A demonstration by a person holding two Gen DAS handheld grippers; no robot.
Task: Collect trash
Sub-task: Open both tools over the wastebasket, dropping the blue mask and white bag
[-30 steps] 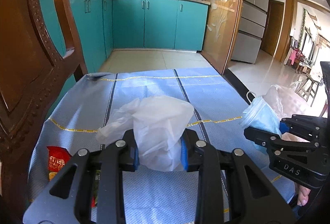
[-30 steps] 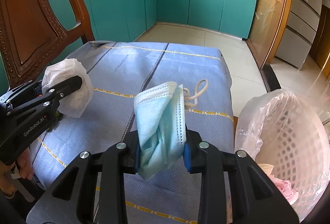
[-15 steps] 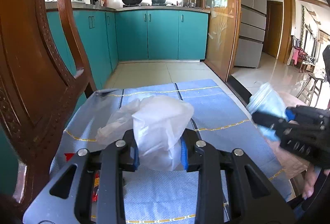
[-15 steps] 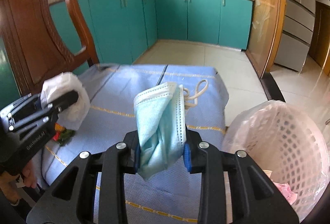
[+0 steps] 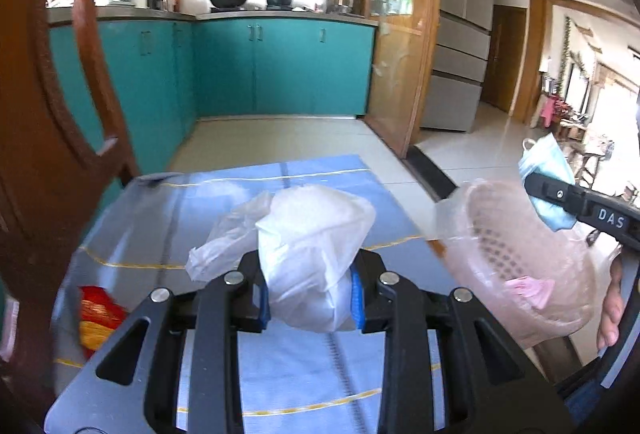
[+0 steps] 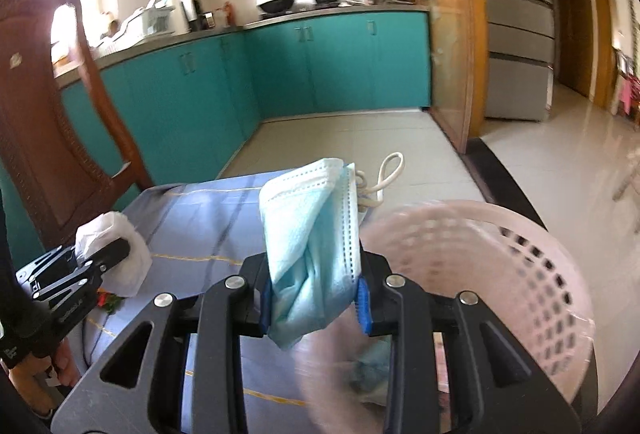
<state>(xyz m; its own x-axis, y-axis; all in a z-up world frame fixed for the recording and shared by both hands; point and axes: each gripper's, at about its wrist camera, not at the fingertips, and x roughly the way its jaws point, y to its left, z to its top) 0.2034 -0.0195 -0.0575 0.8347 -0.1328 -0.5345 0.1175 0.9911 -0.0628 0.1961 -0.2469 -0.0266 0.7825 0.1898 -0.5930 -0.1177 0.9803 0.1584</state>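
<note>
My left gripper (image 5: 311,304) is shut on a crumpled white plastic bag (image 5: 312,254) and holds it above the blue tablecloth (image 5: 208,218). My right gripper (image 6: 316,304) is shut on a folded blue face mask (image 6: 316,246), raised over the near rim of the pink lined trash basket (image 6: 500,274). The basket also shows in the left wrist view (image 5: 516,258) at the right, with the right gripper (image 5: 560,206) and mask (image 5: 546,162) above it. The left gripper (image 6: 100,262) with the bag (image 6: 120,254) shows at the left of the right wrist view.
A red snack wrapper (image 5: 94,314) lies on the cloth at the left. A carved wooden chair back (image 5: 48,138) stands close on the left. Teal kitchen cabinets (image 5: 280,70) and tiled floor lie beyond the table. Pink scraps (image 5: 528,288) lie in the basket.
Both grippers have risen with their loads. The right gripper has swung right, bringing the mask from above the table to over the basket.
</note>
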